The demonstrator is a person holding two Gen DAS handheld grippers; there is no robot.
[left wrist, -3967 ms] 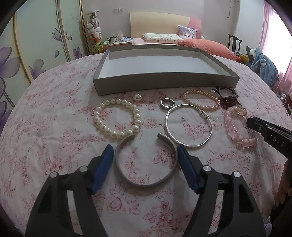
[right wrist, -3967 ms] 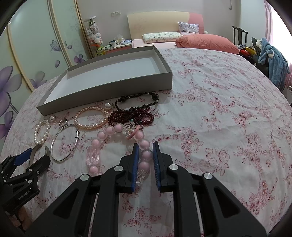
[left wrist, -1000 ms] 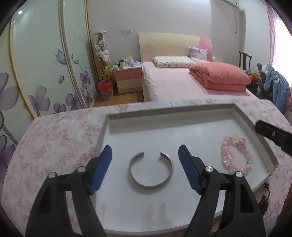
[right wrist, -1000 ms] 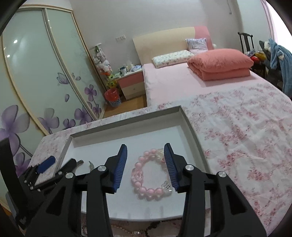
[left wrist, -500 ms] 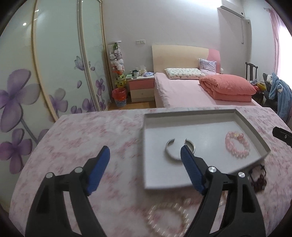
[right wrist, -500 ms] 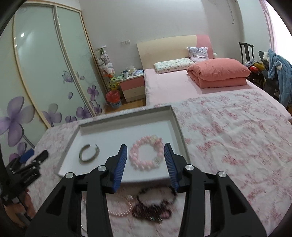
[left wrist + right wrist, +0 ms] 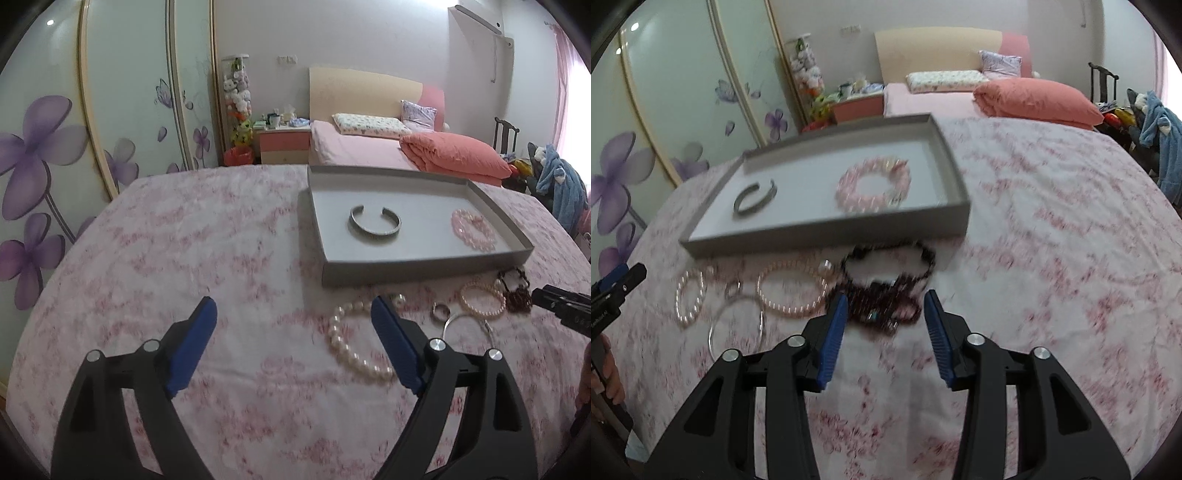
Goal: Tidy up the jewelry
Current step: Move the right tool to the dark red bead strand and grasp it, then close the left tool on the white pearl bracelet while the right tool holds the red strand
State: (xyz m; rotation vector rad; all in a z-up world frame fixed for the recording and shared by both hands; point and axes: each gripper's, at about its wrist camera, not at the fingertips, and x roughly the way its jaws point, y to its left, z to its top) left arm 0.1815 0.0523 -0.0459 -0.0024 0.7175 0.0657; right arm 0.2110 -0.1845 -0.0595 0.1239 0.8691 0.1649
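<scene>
The grey tray (image 7: pixel 413 274) (image 7: pixel 827 235) holds a silver cuff (image 7: pixel 374 220) (image 7: pixel 754 197) and a pink bead bracelet (image 7: pixel 474 229) (image 7: pixel 873 184). In front of it on the floral cloth lie a white pearl bracelet (image 7: pixel 354 347) (image 7: pixel 689 297), a small ring (image 7: pixel 439 312), a thin silver bangle (image 7: pixel 737 326), a pink pearl bracelet (image 7: pixel 482 299) (image 7: pixel 792 291) and dark bead bracelets (image 7: pixel 515 288) (image 7: pixel 886 280). My left gripper (image 7: pixel 293 345) is open and empty, left of the white pearls. My right gripper (image 7: pixel 884 332) is open and empty, just in front of the dark beads.
The table is covered by a pink floral cloth (image 7: pixel 184 258). Behind it stand a bed with a coral duvet (image 7: pixel 450 155), a nightstand (image 7: pixel 284 144) and sliding wardrobe doors with purple flowers (image 7: pixel 37 166). A chair with clothes (image 7: pixel 554 177) is at the right.
Both grippers have pulled back from the tray and come down toward the jewelry on the cloth. The cuff and the pink bead bracelet stay in the tray.
</scene>
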